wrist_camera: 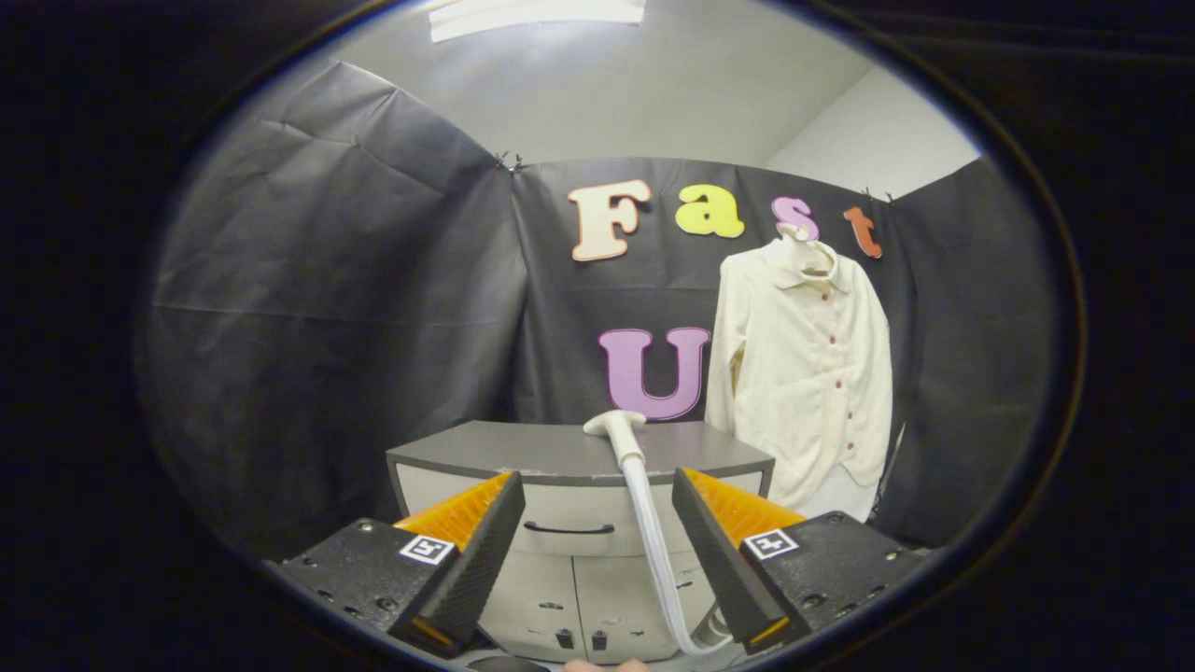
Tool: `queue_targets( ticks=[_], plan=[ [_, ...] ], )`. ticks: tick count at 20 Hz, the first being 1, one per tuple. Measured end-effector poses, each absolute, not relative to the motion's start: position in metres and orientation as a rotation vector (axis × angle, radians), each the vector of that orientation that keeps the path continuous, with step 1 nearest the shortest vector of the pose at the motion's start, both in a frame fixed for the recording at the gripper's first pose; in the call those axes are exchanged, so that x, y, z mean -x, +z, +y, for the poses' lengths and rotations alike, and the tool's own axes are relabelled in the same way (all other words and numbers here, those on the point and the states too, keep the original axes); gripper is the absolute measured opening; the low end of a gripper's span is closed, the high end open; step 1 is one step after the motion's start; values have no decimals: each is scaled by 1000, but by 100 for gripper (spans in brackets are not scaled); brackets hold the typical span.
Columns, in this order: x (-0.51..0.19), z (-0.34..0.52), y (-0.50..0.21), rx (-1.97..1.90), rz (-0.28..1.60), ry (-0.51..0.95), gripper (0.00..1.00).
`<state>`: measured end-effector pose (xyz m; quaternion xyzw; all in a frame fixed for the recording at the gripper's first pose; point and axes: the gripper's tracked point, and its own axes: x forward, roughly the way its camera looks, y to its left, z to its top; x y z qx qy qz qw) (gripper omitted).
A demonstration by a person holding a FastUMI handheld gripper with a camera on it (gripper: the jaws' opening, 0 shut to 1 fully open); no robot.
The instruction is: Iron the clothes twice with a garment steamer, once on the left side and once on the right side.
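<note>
Spread, empty hand-held gripper [597, 523] — steamer head [616, 431] on cabinet [523, 453] just beyond, shirt [805, 373] hanging farther right

No words, brand names or numbers can be read on any object here. The only signs are two small square black-and-white coded markers, one on each side of the gripper [596, 478]: the left marker [427, 549] and the right marker [770, 543] sit on its body just behind the fingers. Their patterns carry no legible characters. The gripper's fingers stand wide apart, holding nothing.
</note>
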<state>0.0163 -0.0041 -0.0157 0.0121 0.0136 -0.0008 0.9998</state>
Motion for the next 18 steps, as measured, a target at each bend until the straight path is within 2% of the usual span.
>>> queue_targets(
  ticks=[10,18],
  plan=[
    [-49,-12,-16,4,6,4,97],
    [-112,-17,-19,29,11,22,97]
  ],
)
